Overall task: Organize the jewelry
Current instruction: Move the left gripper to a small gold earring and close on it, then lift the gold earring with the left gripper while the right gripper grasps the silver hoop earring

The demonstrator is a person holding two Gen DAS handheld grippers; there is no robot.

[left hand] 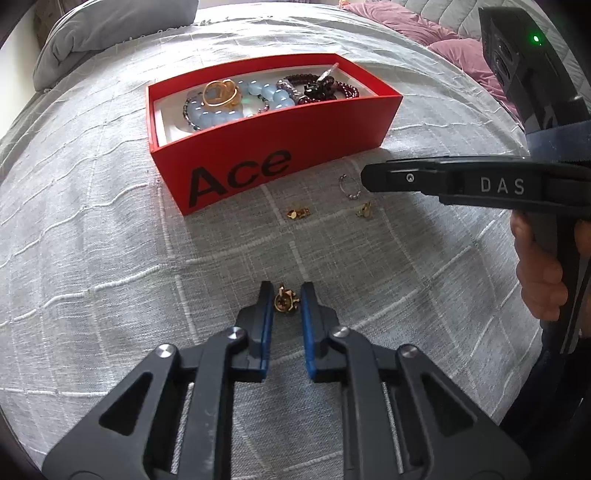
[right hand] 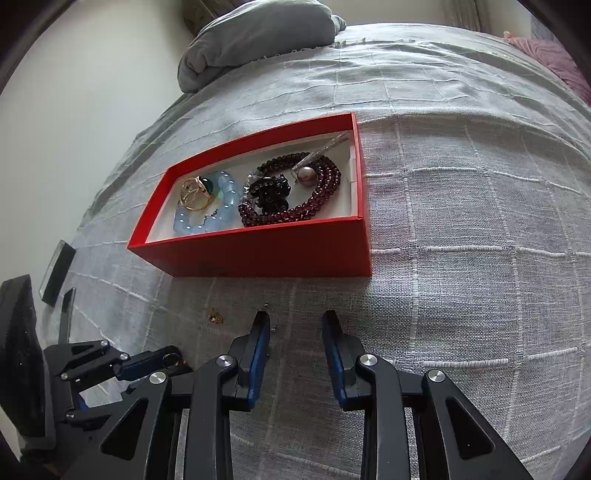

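A red box (left hand: 258, 155) (right hand: 280, 251) lies on the grey bedspread and holds a blue bead bracelet (left hand: 236, 110) (right hand: 221, 210), a gold ring (left hand: 221, 92) (right hand: 195, 194), dark red beads (left hand: 332, 90) (right hand: 317, 192) and a black clip (right hand: 269, 192). My left gripper (left hand: 286, 291) has its jaws around a small gold piece (left hand: 285, 300) lying on the bedspread; contact is unclear. Two gold pieces (left hand: 298, 213) (left hand: 365, 210) and a silver chain (left hand: 347, 186) lie in front of the box. My right gripper (right hand: 295, 321) is open and empty above the chain.
A grey pillow (left hand: 110, 33) (right hand: 258, 37) lies at the head of the bed. Purple cushions (left hand: 436, 33) lie at the back right. A dark flat object (right hand: 57, 273) sits at the bed's left edge. The left gripper also shows in the right wrist view (right hand: 147, 363).
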